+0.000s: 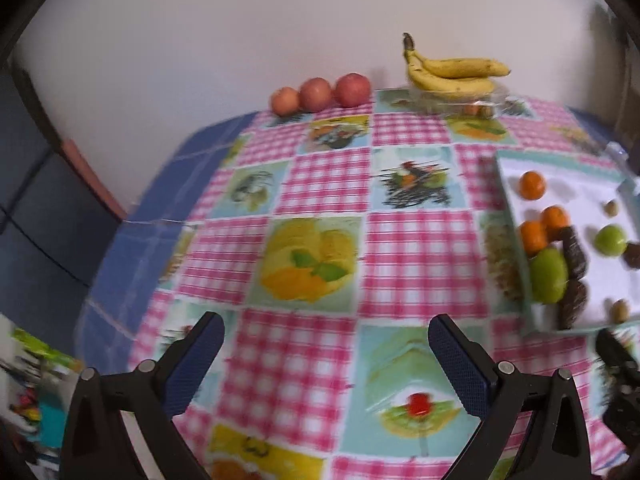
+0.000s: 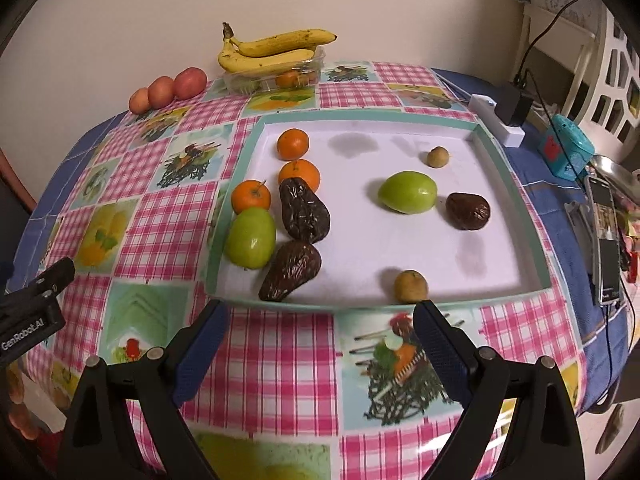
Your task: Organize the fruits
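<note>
Fruit laid out on checked tablecloth (image 2: 280, 360), pink squares w/ food prints. Right gripper (image 2: 320, 344) hovering above cloth just short of tray (image 2: 516, 168), jaws wide apart, nothing between. Left gripper (image 1: 326, 348) likewise above bare cloth, jaws spread, empty; tray off to its right.

In tray, left side: three oranges (image 2: 293, 144) in a loose cluster, green fruit (image 2: 250, 237) just beside nearest orange, two dark wrinkled avocados (image 2: 304, 211) touching, end to end. Right side: second green fruit (image 2: 407, 192), third dark avocado (image 2: 467, 211) near it, two small brownish fruits (image 2: 411, 286), one at front rim, one toward back.

Back of table: bananas (image 2: 272, 52) atop clear plastic box (image 2: 276, 76); three apples (image 2: 168, 88) in a row near wall. Right edge: phone (image 2: 606, 240), charger (image 2: 508, 108), teal box (image 2: 564, 152).
</note>
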A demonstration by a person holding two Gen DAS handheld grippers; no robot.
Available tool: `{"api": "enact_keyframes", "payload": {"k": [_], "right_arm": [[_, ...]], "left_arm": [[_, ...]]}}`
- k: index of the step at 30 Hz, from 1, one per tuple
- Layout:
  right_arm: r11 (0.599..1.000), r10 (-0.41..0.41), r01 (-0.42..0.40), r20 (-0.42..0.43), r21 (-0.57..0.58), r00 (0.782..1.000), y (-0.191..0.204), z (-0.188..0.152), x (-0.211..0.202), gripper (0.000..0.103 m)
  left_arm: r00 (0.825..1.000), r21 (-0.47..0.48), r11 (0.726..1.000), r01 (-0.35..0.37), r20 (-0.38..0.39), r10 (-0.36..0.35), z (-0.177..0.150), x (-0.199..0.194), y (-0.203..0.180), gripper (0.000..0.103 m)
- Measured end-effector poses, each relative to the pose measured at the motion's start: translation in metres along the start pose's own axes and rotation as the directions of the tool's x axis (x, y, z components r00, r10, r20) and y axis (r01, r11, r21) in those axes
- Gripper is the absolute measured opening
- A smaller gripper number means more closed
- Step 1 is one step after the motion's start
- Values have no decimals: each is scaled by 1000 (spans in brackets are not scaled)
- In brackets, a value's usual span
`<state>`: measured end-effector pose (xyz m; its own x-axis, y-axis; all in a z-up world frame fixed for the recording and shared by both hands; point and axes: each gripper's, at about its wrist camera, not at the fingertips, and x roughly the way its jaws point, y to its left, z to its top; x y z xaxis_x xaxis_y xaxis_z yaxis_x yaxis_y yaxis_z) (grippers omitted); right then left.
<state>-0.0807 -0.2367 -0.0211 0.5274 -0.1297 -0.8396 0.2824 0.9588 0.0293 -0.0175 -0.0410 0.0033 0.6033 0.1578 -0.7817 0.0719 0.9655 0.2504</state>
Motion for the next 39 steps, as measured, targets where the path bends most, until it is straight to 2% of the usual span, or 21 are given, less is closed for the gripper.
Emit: {"api": "enact_keyframes", "payload": {"k": [9,18,39], "right_arm": [[999,-9,9,2,42,1000,-9,2,-2,94],[1000,-23,23,-22,11,999,-4,2,2,94],[1000,-7,6,-45,-12,999,4,2,6,94]], "left_arm": [[997,45,999,31,-69,-28,-7,9,-1,103],[989,19,998,56,-140,-53,-10,20,5,103],[987,5,997,77,-139,-76,-9,19,7,103]]}}
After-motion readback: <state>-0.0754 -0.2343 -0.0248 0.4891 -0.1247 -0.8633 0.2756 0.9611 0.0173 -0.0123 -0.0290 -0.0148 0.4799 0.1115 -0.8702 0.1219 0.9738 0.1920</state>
